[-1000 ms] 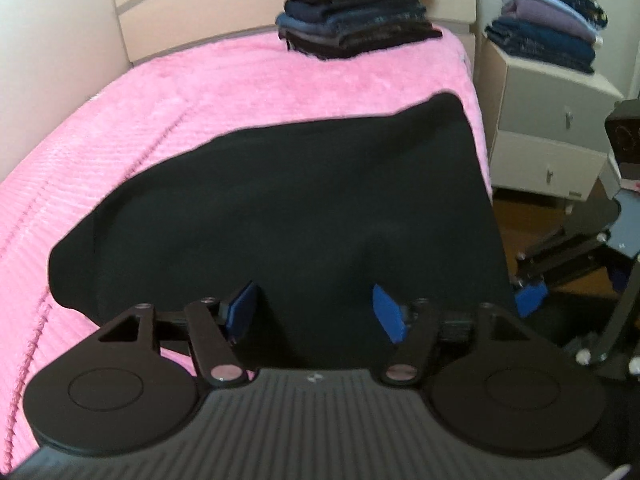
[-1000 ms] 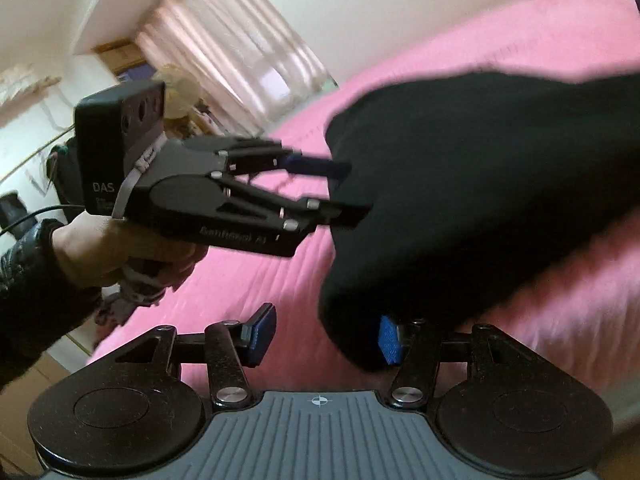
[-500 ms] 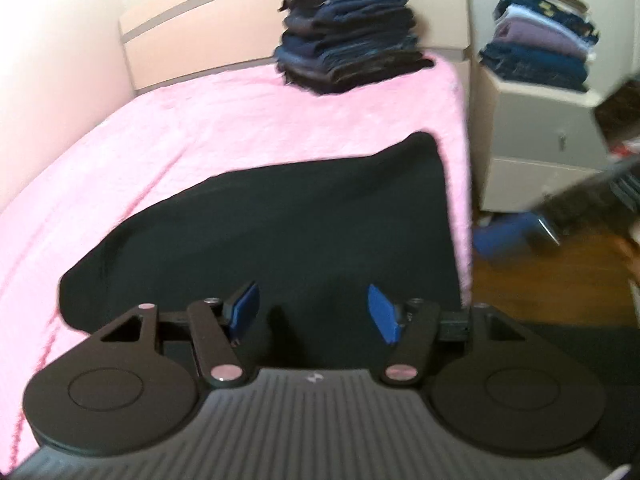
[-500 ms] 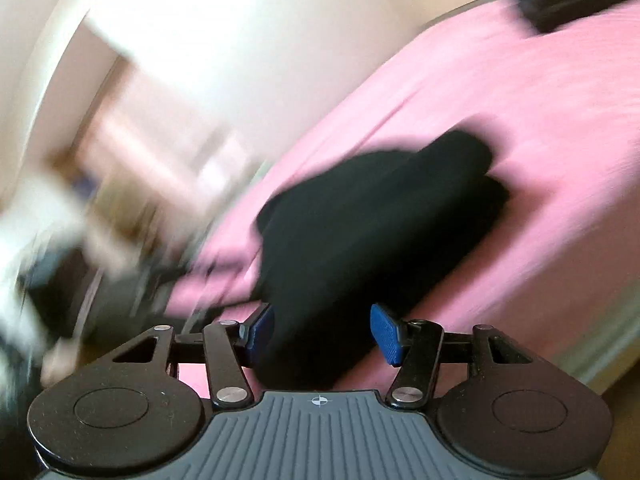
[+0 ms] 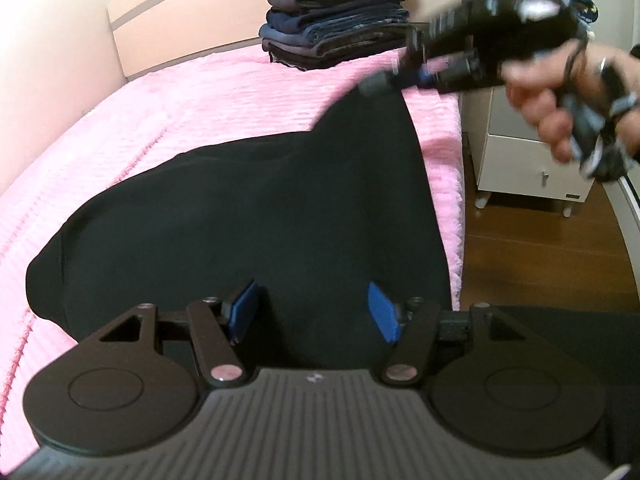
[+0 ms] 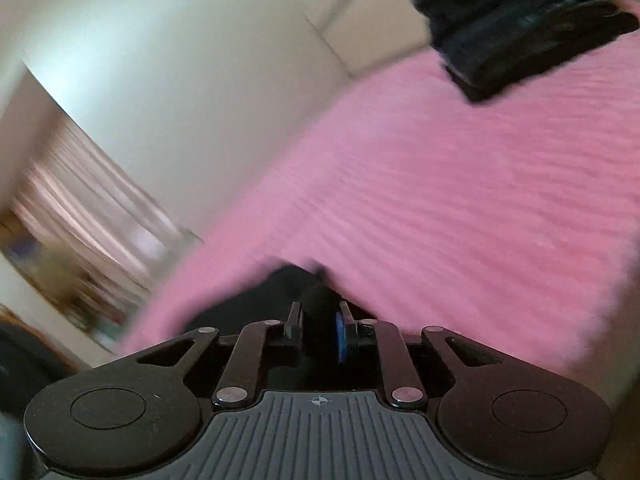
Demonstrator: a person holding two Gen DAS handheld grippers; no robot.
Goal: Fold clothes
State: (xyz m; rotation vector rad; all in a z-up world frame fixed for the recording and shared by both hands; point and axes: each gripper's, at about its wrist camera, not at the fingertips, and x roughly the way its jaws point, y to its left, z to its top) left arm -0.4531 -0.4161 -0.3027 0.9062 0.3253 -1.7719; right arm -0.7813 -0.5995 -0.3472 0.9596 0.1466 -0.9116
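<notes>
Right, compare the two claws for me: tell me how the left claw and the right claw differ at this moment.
The left claw stands open over the near part of the black garment, pads apart, gripping nothing. The right claw is closing, with a fold of the black garment pinched between its pads at the far corner, lifted into a peak. Both share black linkages and blue pads, and both work over the pink bedspread.

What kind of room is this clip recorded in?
Most likely a bedroom: a bed with a pink bedspread and pale headboard, a white nightstand beside it, and a stack of folded dark clothes on the bed beyond the spread-out black garment.
</notes>
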